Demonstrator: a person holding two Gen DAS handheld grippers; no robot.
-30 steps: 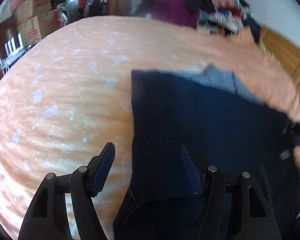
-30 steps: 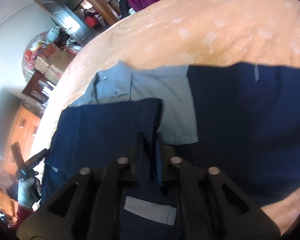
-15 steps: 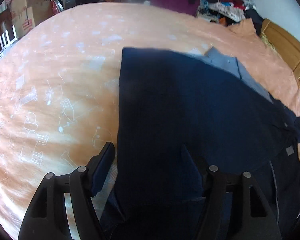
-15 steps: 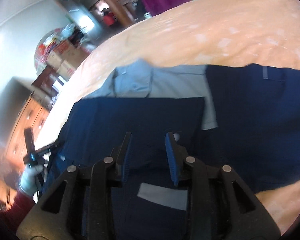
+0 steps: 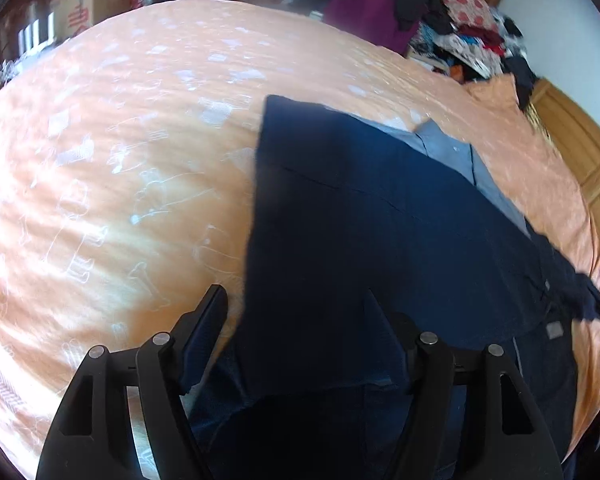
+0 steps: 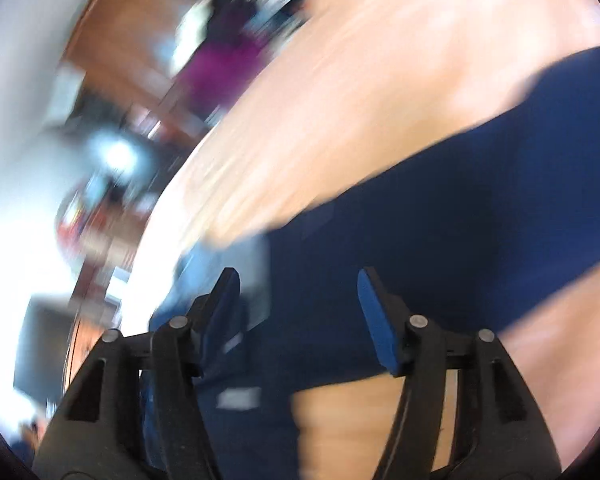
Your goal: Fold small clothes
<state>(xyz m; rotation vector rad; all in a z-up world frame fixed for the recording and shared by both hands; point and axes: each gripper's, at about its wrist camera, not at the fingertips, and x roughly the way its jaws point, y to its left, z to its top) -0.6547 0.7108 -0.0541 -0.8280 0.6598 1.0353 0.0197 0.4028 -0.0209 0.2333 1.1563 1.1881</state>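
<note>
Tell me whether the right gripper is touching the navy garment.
Cannot tell. In the blurred right wrist view the right gripper is open with the navy garment behind its fingers; neither contact nor a gap shows plainly.

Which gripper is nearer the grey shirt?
Right, probably. The right gripper hangs open with the grey shirt just past its left finger. The left gripper is open over navy cloth; the shirt lies well beyond.

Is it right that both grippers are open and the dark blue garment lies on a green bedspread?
Not quite: the bedspread is orange, not green, as the left wrist view shows clearly. The rest holds: the left gripper and right gripper are both open, and the dark blue garment lies on it.
</note>
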